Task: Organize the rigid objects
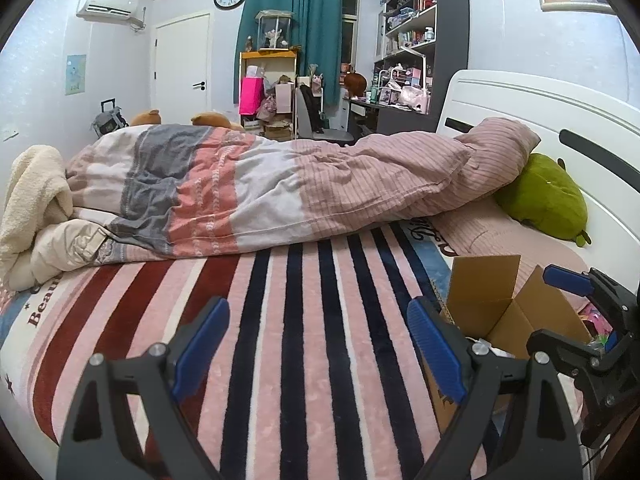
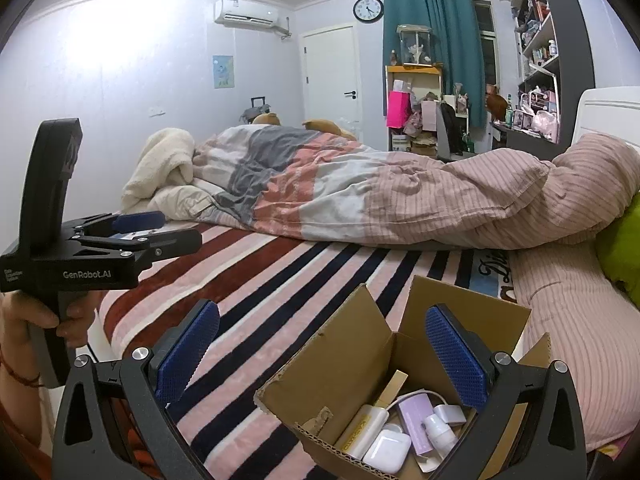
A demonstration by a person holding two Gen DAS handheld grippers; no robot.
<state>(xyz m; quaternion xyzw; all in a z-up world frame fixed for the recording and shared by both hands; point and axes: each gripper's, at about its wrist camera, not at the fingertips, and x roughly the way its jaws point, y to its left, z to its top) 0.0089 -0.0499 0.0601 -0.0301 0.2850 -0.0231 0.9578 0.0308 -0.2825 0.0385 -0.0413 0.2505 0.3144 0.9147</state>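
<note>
An open cardboard box sits on the striped bed cover at the near right; it also shows in the left wrist view. Inside lie a white earbud case, a yellow-labelled white tube, a lilac box, a small white bottle and a white charger. My right gripper is open and empty, just above the box's near left flap. My left gripper is open and empty over the bare cover, left of the box; it also shows in the right wrist view.
A rumpled duvet lies across the bed behind the striped cover. A green plush and pink pillow lie by the white headboard. A cream blanket is heaped at the far left.
</note>
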